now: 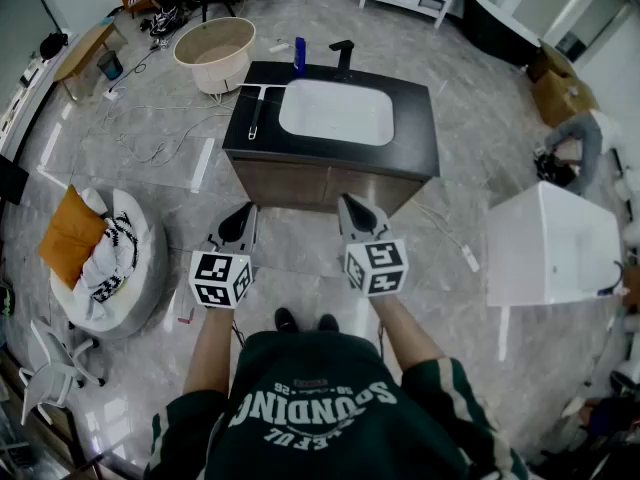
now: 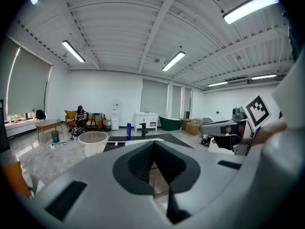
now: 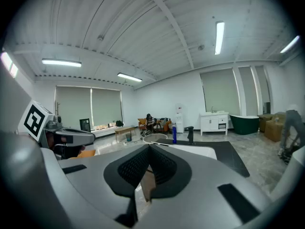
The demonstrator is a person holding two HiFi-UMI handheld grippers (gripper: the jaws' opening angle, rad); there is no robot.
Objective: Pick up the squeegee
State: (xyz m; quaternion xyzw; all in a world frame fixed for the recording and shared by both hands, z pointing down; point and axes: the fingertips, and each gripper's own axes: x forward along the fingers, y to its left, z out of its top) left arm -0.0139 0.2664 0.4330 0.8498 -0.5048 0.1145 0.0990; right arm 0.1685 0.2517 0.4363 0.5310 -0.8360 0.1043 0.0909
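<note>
Slim T-shaped squeegee (image 1: 257,114), glossy dark counter (image 1: 416,120)

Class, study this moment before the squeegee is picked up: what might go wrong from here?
The left gripper and right gripper are both shut; reaching like that may only push the squeegee. It lies near the left edge of the counter, so a push might slide it off.

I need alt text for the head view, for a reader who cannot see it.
A person holds the left claw and right claw, both shut and empty, toward a black vanity with a white sink. The squeegee lies on the vanity, left of the sink.
</note>
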